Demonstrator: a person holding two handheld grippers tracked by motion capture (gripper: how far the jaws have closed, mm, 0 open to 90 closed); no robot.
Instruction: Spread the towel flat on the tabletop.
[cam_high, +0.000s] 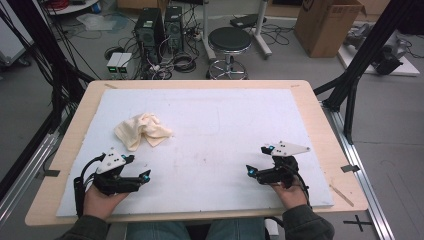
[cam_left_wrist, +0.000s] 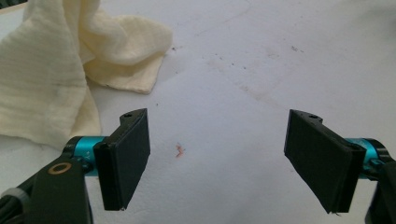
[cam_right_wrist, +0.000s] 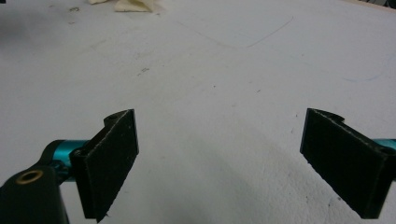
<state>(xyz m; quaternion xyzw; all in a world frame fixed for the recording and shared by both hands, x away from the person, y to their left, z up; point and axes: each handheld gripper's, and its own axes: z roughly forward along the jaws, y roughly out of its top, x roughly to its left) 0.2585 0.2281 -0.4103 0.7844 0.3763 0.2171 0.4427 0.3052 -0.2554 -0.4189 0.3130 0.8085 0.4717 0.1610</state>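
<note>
Cream cloth (cam_high: 143, 130), crumpled in a loose heap, lies on the left half of the white foam board (cam_high: 225, 120), just beyond the left gripper (cam_high: 140, 168) and slightly to its right; nearest folds sit close to the jaw tips but clear of them. Left gripper view: cloth (cam_left_wrist: 56, 70) fills the upper left, no fabric between the pads, jaws spread wide, nothing held. Left hand is plainly the nearer one. Right gripper (cam_high: 257, 161) rests well apart on the right side of the board, jaws likewise released and empty; in the right gripper view the cloth (cam_right_wrist: 126, 4) is cut off at the top edge. Bunched folds hide the cloth's edges and corners, so its long axis can't be made out
</note>
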